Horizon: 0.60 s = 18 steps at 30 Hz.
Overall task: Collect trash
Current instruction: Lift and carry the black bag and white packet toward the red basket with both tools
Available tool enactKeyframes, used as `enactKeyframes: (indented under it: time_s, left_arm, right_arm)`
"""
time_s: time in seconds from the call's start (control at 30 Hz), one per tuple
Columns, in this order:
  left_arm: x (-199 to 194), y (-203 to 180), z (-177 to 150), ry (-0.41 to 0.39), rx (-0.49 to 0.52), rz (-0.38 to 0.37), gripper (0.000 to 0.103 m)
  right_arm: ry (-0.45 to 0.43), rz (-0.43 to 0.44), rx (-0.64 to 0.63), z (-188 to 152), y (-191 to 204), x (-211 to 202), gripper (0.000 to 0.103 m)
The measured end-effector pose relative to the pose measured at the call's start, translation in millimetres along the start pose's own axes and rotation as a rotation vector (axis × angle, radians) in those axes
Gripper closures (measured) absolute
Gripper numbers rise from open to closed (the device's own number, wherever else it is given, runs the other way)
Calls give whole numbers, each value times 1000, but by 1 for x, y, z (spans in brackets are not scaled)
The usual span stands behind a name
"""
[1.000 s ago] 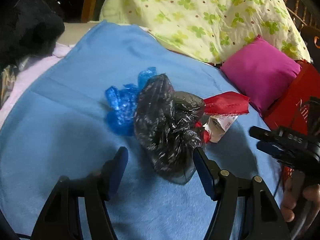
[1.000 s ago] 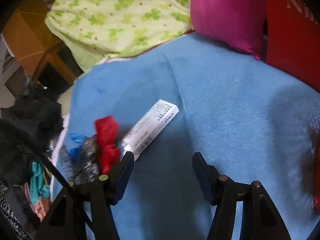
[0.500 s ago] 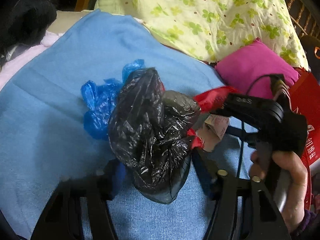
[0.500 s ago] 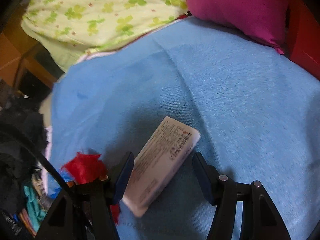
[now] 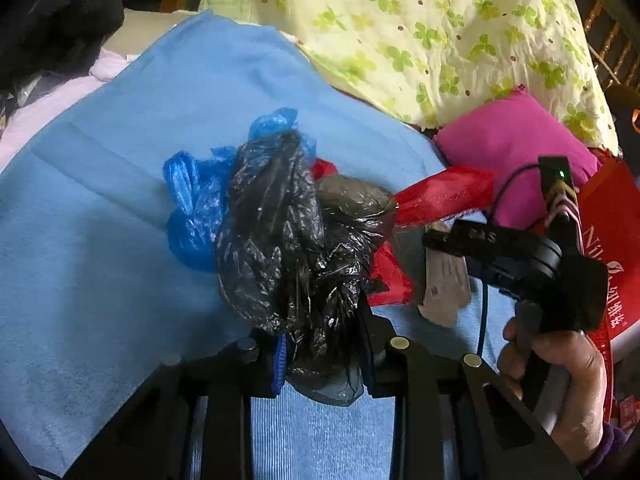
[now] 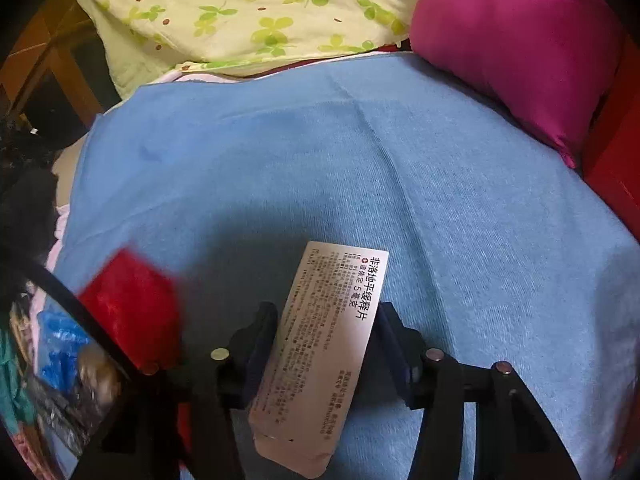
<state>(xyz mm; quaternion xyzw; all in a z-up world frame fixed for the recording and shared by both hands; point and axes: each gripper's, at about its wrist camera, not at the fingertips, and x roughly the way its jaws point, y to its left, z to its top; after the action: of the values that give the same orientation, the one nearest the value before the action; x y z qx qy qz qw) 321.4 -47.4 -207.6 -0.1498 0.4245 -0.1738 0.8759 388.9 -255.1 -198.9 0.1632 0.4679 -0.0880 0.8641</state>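
Note:
A crumpled black plastic bag (image 5: pixel 292 236) lies on the blue blanket (image 5: pixel 100 208), with a blue plastic bag (image 5: pixel 196 204) behind it and red plastic (image 5: pixel 444 196) to its right. My left gripper (image 5: pixel 320 344) is shut on the black bag's lower end. My right gripper (image 6: pixel 320 344) is shut on a white medicine box (image 6: pixel 328 340) with Chinese print, its jaws pressed on both long sides. In the left wrist view the right gripper (image 5: pixel 444 264) holds that box (image 5: pixel 444 288) just right of the bags. Red plastic (image 6: pixel 128 308) shows left of the box.
A magenta pillow (image 6: pixel 516 40) and a green-patterned quilt (image 5: pixel 420 28) lie at the back. A red bag (image 5: pixel 608 248) stands at the right edge. Dark clothes (image 5: pixel 52 12) pile at the left. Blue blanket (image 6: pixel 400 160) spreads ahead of the right gripper.
My left gripper moved forward and closed on the black bag. My right gripper moved in over the medicine box and closed on it.

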Motion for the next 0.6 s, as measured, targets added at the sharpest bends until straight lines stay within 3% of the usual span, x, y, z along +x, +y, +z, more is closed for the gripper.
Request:
enactKeyframes:
  time_s: [0.33, 0.47, 0.6]
  left_arm:
    - [-48, 10, -23, -60, -13, 35, 73]
    - [-70, 6, -39, -106, 40, 74, 73]
    - [-82, 2, -69, -97, 55, 54, 73]
  right_arm:
    - [-21, 168, 58, -28, -36, -63, 51]
    - [-83, 214, 64, -51, -53, -97, 51]
    - [-139, 254, 83, -77, -76, -129, 51]
